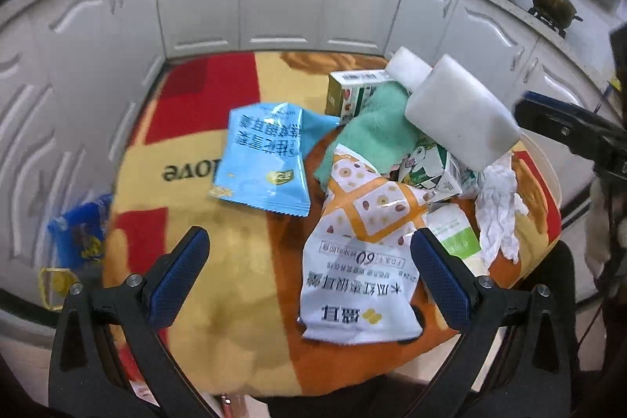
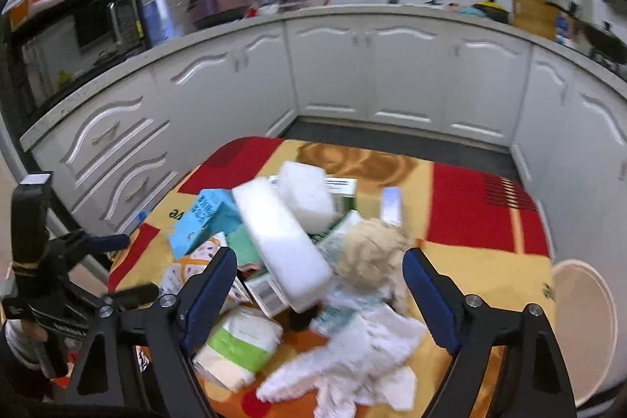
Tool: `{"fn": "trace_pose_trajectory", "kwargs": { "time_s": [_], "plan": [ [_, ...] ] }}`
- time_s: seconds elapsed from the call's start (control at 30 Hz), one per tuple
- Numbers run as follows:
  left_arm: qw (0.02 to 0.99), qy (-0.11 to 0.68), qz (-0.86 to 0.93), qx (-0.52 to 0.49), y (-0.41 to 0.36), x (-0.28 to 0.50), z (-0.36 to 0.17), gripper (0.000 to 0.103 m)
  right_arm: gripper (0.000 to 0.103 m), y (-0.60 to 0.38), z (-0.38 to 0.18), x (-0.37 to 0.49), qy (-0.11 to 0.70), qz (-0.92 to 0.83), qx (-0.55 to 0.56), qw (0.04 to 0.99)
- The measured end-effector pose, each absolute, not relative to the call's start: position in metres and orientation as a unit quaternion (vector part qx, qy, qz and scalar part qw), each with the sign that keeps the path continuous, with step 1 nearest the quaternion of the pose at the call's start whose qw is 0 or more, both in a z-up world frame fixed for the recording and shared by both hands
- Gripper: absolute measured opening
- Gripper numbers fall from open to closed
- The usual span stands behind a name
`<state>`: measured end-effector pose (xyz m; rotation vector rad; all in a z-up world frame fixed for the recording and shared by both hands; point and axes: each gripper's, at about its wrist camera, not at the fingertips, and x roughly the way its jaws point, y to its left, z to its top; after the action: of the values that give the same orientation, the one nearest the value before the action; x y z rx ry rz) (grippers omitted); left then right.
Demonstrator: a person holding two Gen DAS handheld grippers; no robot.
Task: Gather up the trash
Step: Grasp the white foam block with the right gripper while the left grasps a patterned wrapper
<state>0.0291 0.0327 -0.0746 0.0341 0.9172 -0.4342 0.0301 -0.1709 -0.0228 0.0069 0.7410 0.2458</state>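
**Trash heap lies ahead of both tools, the nearest pieces split left and right**

The trash is gathered in one loose heap on the patterned tabletop (image 1: 188, 320), toward its right half as seen from the left wrist. Nearest the left tool (image 1: 309, 275) lies the orange-and-white snack wrapper (image 1: 360, 261) — flat, its long axis running away from the tool and slightly leftward, its near end lying between the two blue pads though nearer the right-hand one. The left tool's jaws are spread wide and nothing is held. Just beyond and to the left, a blue snack packet (image 1: 266, 159) lies flat and apart from the heap.

From the right wrist, the crumpled white tissue (image 2: 352, 359) is seen directly below and between the pads of the right tool (image 2: 319, 292), with a green-and-white tissue pack (image 2: 239, 343) just to the left by the left-hand pad. The right tool's jaws stand apart and are closed on nothing. Above the tissue, a long white foam block (image 2: 286, 241) rests tilted across cartons and a green cloth (image 1: 372, 132), its long axis running from far-left to near-right; a beige crumpled wad (image 2: 372, 253) sits beside it.

A pale bin (image 2: 584, 332) is seen off the tabletop's right edge — well nearer the right tool. By this layout, the tissue is judged the right tool's natural pick and the wrapper the left's.
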Motion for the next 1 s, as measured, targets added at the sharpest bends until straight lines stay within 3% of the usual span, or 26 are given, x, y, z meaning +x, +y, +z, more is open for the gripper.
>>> {"fn": "trace_pose_trajectory", "kwargs": {
  "time_s": [0.13,0.17,0.2,0.27,0.3,0.37,0.43,0.63,1.0],
  "plan": [
    [0.854,0.47,-0.223,-0.004,0.026,0.044,-0.093,0.085,0.072,-0.154,-0.033,0.059,0.388,0.155,-0.008,0.908],
    [0.848,0.479,-0.226,-0.004,0.022,0.047,-0.099,0.077,0.068,-0.151,-0.036,0.062,0.395,0.158,-0.009,0.905],
    [0.843,0.486,-0.23,-0.004,0.021,0.048,-0.101,0.072,0.058,-0.148,-0.04,0.067,0.404,0.163,-0.01,0.9],
    [0.83,0.502,-0.244,-0.006,0.015,0.048,-0.109,0.053,0.043,-0.144,-0.05,0.074,0.424,0.179,-0.007,0.888],
    [0.828,0.502,-0.25,-0.009,0.014,0.047,-0.11,0.046,0.04,-0.143,-0.053,0.075,0.429,0.184,-0.003,0.884],
    [0.83,0.499,-0.25,-0.012,0.013,0.044,-0.107,0.023,0.034,-0.146,-0.053,0.072,0.429,0.187,0.002,0.884],
    [0.834,0.493,-0.248,-0.006,0.014,0.041,-0.102,0.014,0.031,-0.15,-0.048,0.067,0.422,0.191,0.006,0.886],
    [0.838,0.485,-0.249,-0.022,0.025,0.027,-0.088,0.006,0.029,-0.163,-0.023,0.046,0.382,0.202,0.028,0.901],
    [0.863,0.424,-0.273,-0.023,0.023,0.003,-0.012,0.005,0.029,-0.213,0.006,0.006,0.338,0.166,0.055,0.925]
  ]
}}
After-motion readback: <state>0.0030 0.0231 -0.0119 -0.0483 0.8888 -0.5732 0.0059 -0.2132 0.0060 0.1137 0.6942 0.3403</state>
